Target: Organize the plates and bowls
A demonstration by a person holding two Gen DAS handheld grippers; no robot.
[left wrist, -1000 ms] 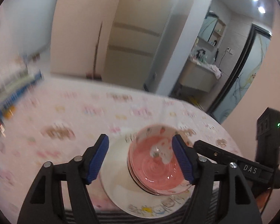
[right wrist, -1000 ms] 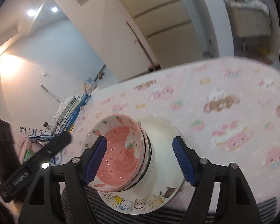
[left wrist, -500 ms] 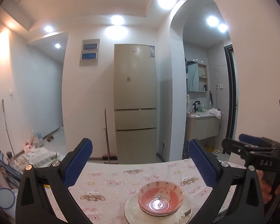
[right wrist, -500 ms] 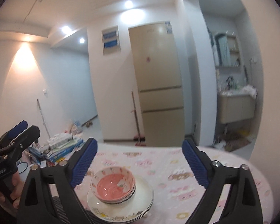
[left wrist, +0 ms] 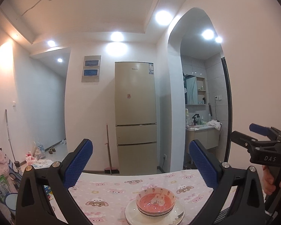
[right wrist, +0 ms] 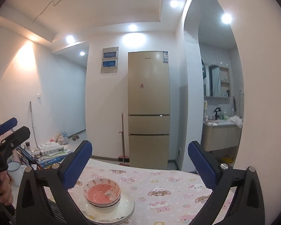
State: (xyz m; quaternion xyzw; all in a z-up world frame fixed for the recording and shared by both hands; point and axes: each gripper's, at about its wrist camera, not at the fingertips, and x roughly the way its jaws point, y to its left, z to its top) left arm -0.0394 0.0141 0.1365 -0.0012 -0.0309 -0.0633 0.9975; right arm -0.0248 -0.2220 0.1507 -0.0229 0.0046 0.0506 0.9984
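Glossy glazed ceramic bowls [left wrist: 155,201] and plates [right wrist: 119,212] sit on a soft matt cloth tablecloth [left wrist: 110,191]; a smooth, satin-finish metal fridge [left wrist: 135,116] behind.

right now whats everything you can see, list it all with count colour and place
bowls: stacked, exact count unclear, pink inside with cartoon rims, on the plates
plates: stacked, count unclear, white with cartoon border, near edge of the table
table: one, pink cartoon-print cloth, in front of both grippers
fridge: one, beige, against the far wall
broom: one, leaning left of the fridge
books and boxes: a pile, mixed colours, on the floor left of the table
washbasin cabinet: one, beige, through the arch on the right
left gripper: black with blue pads, open, empty, above the table
right gripper: black with blue pads, open, empty, above the table
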